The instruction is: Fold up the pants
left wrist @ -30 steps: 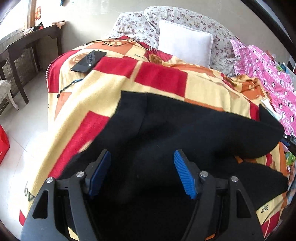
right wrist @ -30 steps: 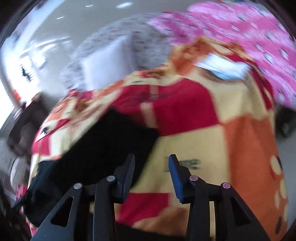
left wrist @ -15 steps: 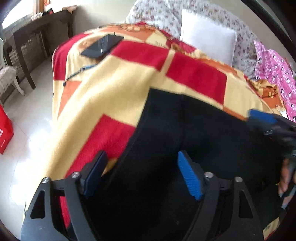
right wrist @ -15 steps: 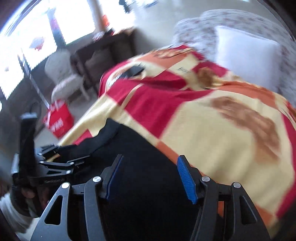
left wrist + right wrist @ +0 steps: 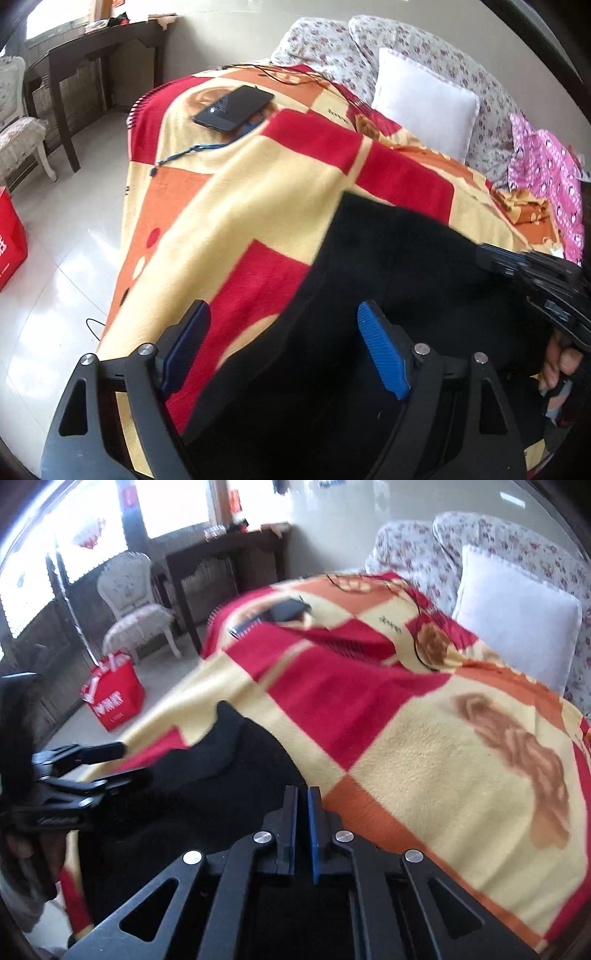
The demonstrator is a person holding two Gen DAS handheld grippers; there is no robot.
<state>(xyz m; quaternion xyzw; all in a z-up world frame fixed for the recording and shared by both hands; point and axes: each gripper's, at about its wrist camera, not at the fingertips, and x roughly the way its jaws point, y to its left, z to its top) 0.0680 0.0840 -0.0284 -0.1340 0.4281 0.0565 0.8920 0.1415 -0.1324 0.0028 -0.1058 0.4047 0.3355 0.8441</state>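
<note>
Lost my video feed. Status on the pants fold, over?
Left gripper open over black pants. Right gripper shut at their edge; grip unclear. Phone far up the blanket, clear.

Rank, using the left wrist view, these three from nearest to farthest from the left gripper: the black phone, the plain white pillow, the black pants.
1. Black pants: between the left gripper's open fingers, at the blanket's near end.
2. Black phone: farther up the blanket, toward the left.
3. Plain white pillow: at the head of the bed, to the right.
</note>
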